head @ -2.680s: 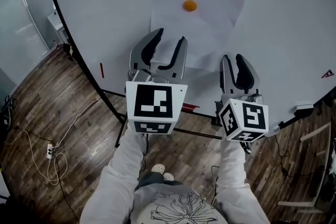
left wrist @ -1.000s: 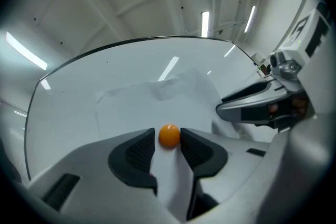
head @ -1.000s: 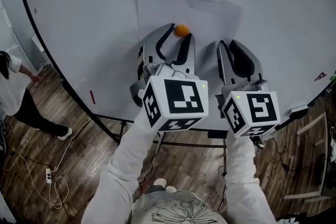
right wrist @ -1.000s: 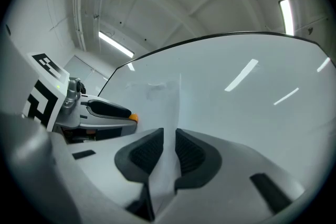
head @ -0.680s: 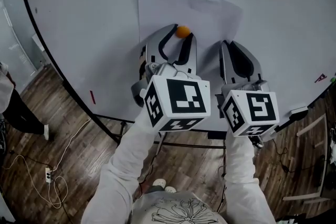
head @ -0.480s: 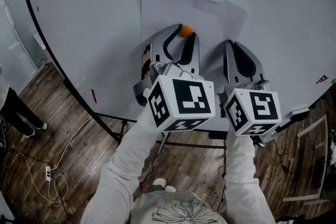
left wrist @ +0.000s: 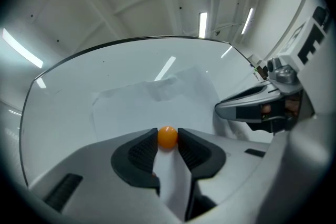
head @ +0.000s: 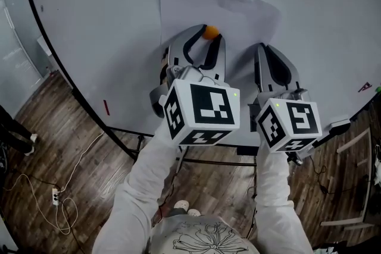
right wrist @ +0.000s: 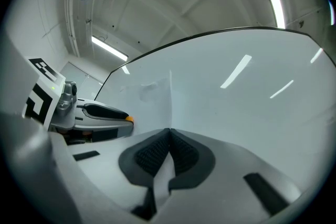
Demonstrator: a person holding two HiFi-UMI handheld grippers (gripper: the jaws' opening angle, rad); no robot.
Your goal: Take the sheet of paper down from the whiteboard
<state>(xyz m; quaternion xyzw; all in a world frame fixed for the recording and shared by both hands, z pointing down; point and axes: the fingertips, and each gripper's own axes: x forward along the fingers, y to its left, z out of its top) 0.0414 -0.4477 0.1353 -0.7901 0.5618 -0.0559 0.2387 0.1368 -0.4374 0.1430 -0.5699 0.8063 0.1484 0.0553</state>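
White sleeves [head: 143,187], flower-print top [head: 202,241], grey jaws, blk pads [left wrist: 139,152], b/w marker cubes [head: 205,110].

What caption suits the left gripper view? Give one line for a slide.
Left hand-held gripper, jaws closing on the orange magnet that pins the sheet of paper to the whiteboard.

Bright even light, fisheye-warped dark edges

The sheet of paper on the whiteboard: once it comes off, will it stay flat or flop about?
Probably floppy: the sheet of paper is thin and rippled along its top edge. It looks light, since one orange magnet seems to hold it up. With the right hand-held gripper pinching only its right edge, it would likely droop and swing.
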